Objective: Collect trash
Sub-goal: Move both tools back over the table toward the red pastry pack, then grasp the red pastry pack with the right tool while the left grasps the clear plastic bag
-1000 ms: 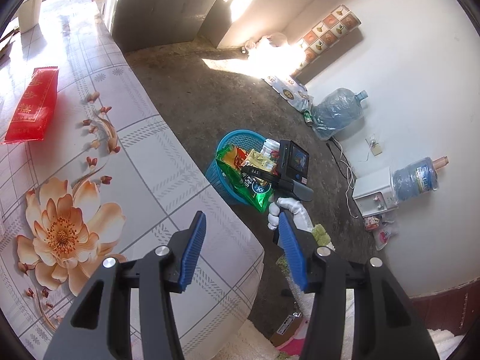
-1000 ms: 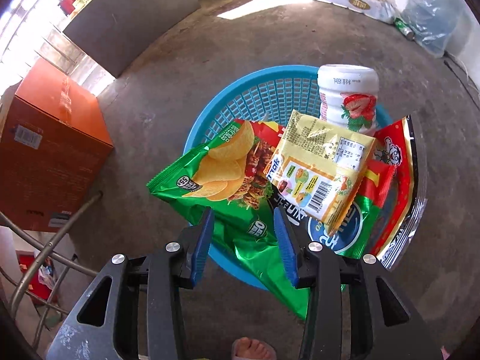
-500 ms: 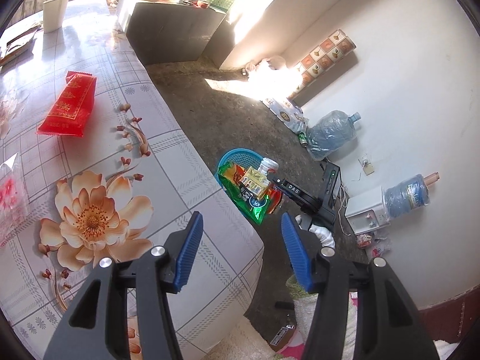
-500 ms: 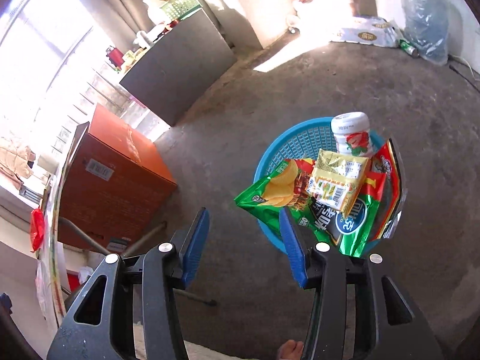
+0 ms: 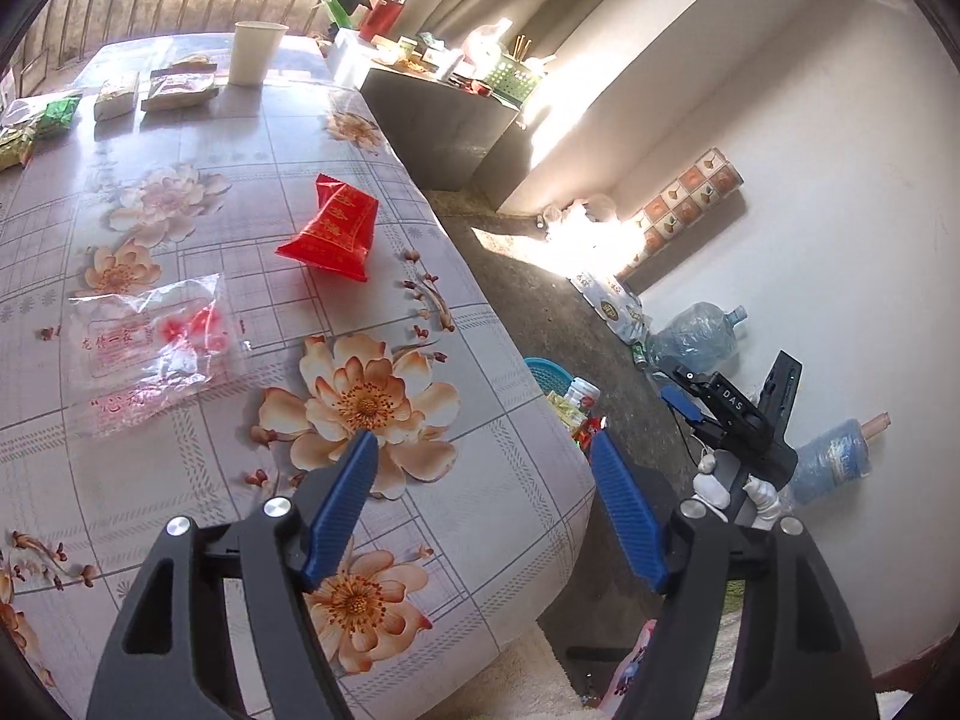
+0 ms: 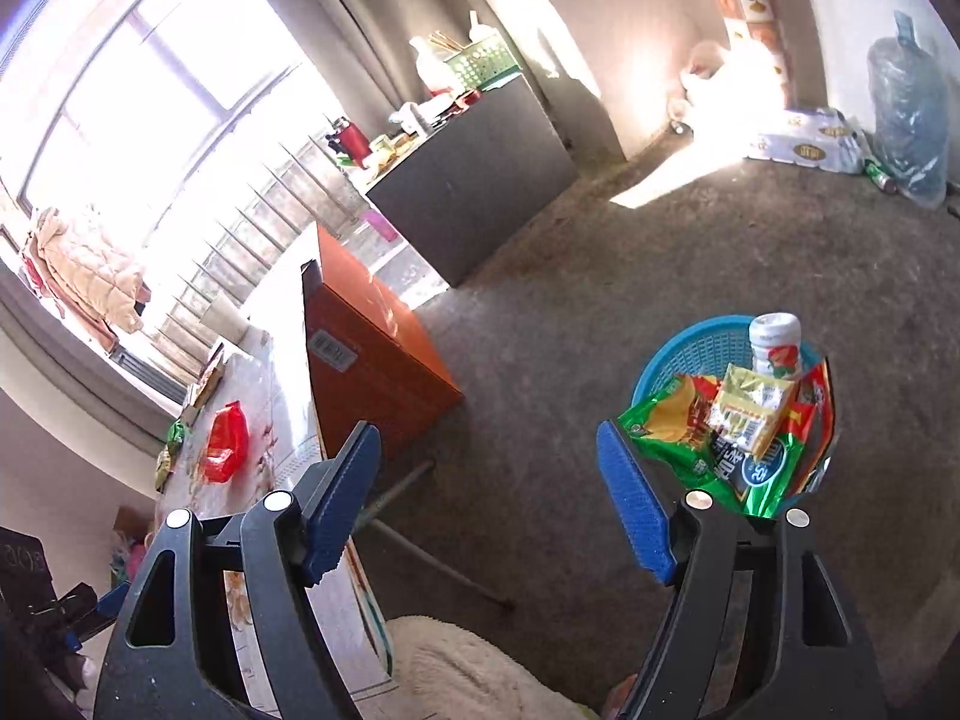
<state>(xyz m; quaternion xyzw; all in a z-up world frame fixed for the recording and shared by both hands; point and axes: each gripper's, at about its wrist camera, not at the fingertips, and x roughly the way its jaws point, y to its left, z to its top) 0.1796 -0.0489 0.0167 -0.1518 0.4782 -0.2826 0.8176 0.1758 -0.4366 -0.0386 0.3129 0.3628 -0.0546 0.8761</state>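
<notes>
A: Left gripper (image 5: 489,504), lower centre of its frame: blue pads spread wide, nothing between them, touching nothing. It hangs over the near corner of the table (image 5: 510,516).

B: Right gripper (image 6: 489,498)?

A: Same, spread wide and empty. It hangs above the concrete floor (image 6: 600,312), basket to its right.

B: Surface?

A: Floral checked tablecloth on the table. A red packet (image 5: 333,231) lies upper centre, a clear plastic bag (image 5: 147,351) with red print at the left, well apart from it. Far end, upper left: a paper cup (image 5: 255,51) and several small packets (image 5: 177,87). Right of the table edge the floor drops away; white walls, water jugs (image 5: 699,333) against them.

B: The trash itself?

A: Blue basket (image 6: 690,354), right middle of the right wrist view, on the floor. Piled over its rim: a green chip bag (image 6: 675,429), a yellow packet (image 6: 750,408) on top, a red wrapper (image 6: 816,414) at the right edge, a white bottle (image 6: 774,342) with a strawberry label standing at the back. An orange box (image 6: 378,348) sits under the table, left of centre.
</notes>
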